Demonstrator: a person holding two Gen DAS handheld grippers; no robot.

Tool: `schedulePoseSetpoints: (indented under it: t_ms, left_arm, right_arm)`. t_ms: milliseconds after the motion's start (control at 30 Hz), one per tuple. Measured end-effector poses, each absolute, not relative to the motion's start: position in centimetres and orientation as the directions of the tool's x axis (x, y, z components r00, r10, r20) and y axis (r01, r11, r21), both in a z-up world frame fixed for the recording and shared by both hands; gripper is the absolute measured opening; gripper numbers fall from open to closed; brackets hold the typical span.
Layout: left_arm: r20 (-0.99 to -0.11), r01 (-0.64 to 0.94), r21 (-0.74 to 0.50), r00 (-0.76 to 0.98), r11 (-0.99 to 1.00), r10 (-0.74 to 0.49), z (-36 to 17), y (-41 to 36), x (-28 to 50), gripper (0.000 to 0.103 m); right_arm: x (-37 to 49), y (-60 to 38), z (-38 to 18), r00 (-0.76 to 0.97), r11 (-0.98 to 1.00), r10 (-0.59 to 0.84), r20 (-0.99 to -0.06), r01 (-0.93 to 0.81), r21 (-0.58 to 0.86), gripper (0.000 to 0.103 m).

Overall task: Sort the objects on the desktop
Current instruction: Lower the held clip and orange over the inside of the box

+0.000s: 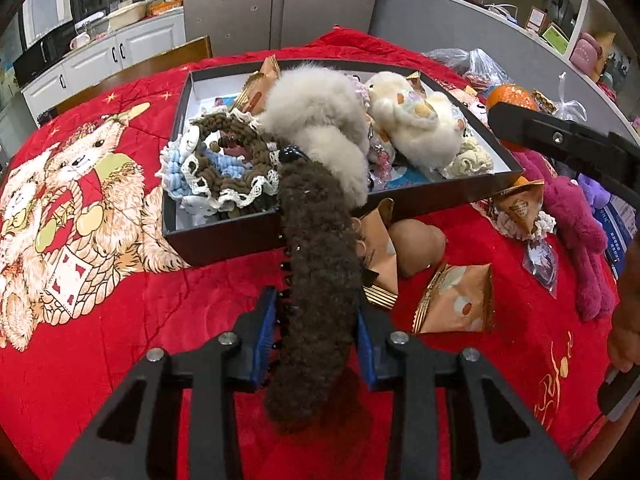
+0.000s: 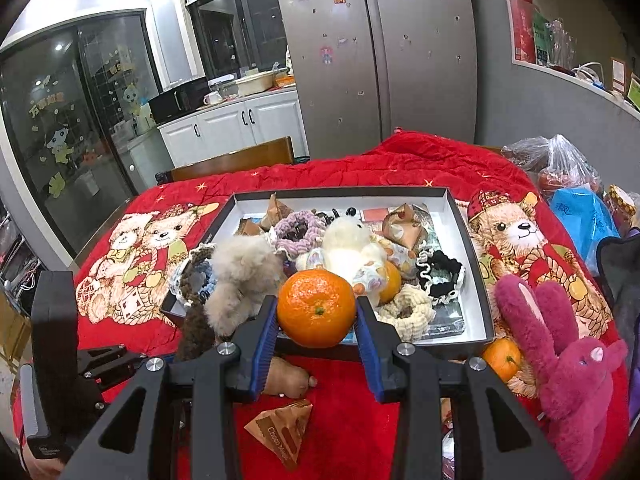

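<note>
A dark brown fluffy hair clip [image 1: 316, 280] leans from the red cloth up onto the near rim of the black box [image 1: 224, 236]. My left gripper [image 1: 318, 312] has its blue pads against both sides of the clip. In the right wrist view my right gripper [image 2: 316, 312] is shut on a mandarin orange [image 2: 316, 308], held over the near edge of the box [image 2: 460, 240]. The box holds several scrunchies, a grey fluffy clip [image 1: 316, 120], a cream plush [image 2: 348, 248], snack packets and another orange [image 2: 392, 280].
Triangular snack packets [image 1: 456, 300] and a brown gourd-shaped thing [image 1: 416, 244] lie on the cloth before the box. A magenta plush rabbit [image 2: 560, 360] and a loose orange [image 2: 502, 356] lie to the right. Plastic bags [image 2: 560, 160] crowd the far right edge.
</note>
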State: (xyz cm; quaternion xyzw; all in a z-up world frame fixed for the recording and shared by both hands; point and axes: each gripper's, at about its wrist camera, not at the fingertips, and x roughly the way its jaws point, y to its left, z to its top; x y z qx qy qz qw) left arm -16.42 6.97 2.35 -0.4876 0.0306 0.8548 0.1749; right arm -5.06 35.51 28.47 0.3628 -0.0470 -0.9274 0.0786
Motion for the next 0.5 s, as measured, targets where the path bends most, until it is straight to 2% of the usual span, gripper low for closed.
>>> schedulePoseSetpoints:
  t_ms: [300, 500]
  left_arm:
    - [-0.83, -0.325, -0.122, -0.484, -0.938, 0.276, 3.2, 6.9, -16.0, 0.031]
    - [-0.798, -0.329, -0.093, -0.54, -0.94, 0.268, 5.5, 6.9, -14.9, 0.031]
  right_arm:
    - [-5.0, 35.8, 28.4, -0.724, -0.983, -0.178, -0.666, 0.107, 0.147, 0.038]
    - [-4.7, 35.7, 28.8, -0.731, -0.982, -0.182, -0.657, 0.11, 0.151, 0.038]
